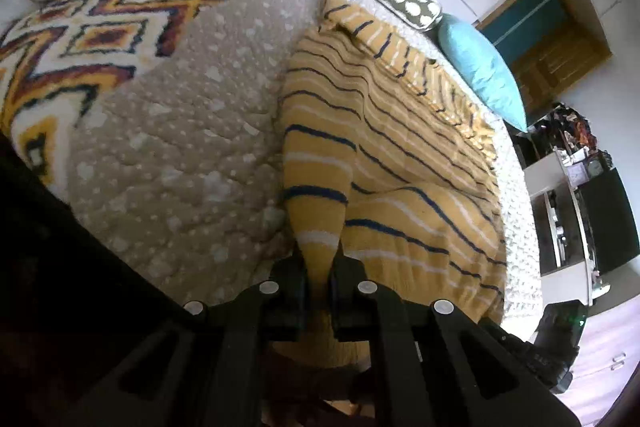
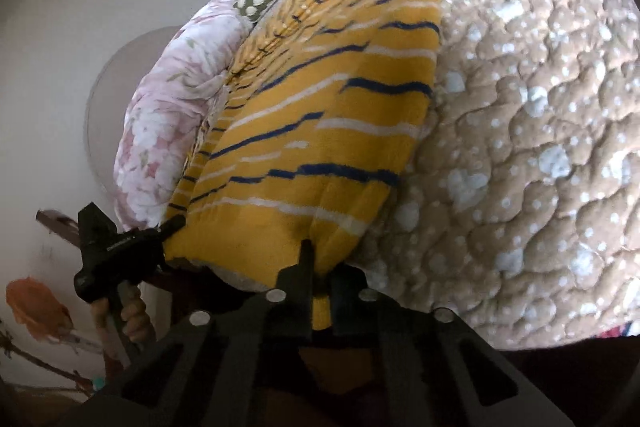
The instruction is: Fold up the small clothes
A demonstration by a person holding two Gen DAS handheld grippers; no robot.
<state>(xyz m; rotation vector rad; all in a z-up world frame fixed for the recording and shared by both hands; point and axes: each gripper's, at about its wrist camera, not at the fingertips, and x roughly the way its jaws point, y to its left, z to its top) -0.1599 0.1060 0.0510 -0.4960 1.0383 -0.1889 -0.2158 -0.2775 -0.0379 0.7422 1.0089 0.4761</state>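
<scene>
Both hand-held grippers (image 1: 320, 259) (image 2: 320, 267) down-tilted (sweater (image 1: 392, 155) pinched)

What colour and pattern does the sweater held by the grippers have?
The sweater is mustard yellow with thin navy and white stripes, clearest in the left wrist view.

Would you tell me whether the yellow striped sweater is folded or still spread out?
Mostly spread: the sweater lies open across the quilt, with its near edge pinched and bunched.

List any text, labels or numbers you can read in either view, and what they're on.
No text can be read.
Left gripper: a small white print on its black body, too blurred to read.
Clutter on the shelves: too small to tell.
Sweater and quilt: patterns only, no lettering.
</scene>
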